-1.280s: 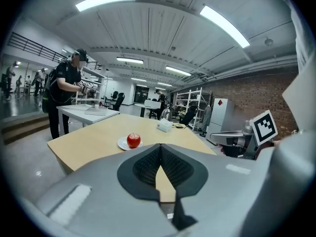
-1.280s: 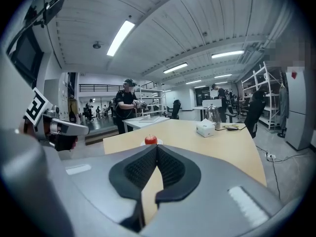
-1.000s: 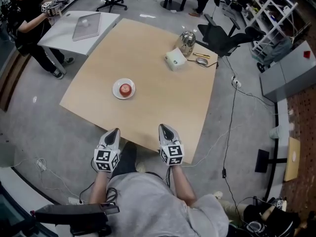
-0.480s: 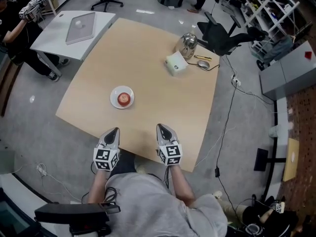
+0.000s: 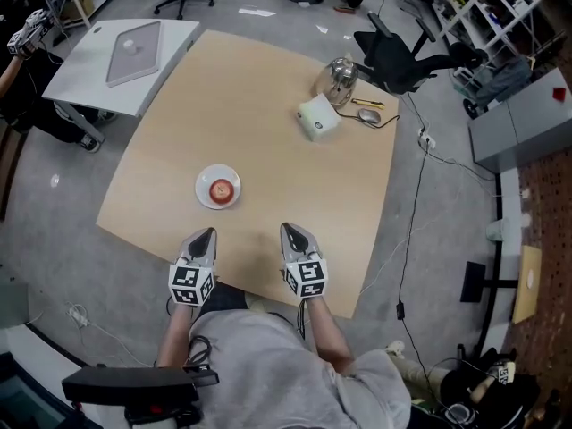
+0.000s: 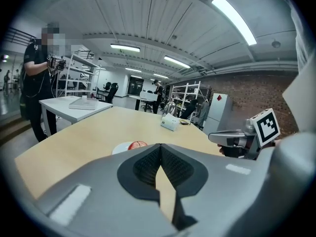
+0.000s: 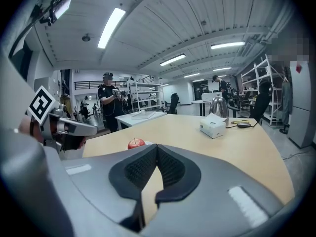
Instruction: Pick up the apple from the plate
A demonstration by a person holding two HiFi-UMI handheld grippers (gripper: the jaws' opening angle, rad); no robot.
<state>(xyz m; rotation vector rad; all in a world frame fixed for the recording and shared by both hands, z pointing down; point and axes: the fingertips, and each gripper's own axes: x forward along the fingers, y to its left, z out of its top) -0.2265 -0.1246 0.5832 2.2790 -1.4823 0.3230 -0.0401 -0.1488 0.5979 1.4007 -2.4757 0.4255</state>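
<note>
Two tools wait at the table's near edge: left gripper and right gripper, jaws pressed together, nothing between them. The red apple sits on its white plate close to that edge, left of middle, just ahead of the left gripper. Best play: spread the jaws early, come in low, and pinch the apple's widest part without nudging the plate.

I counted one apple and one plate. There were two tables, a wooden table and a white table. I saw one kettle, one white box and one mouse. Two grippers showed: the left gripper and the right gripper.
</note>
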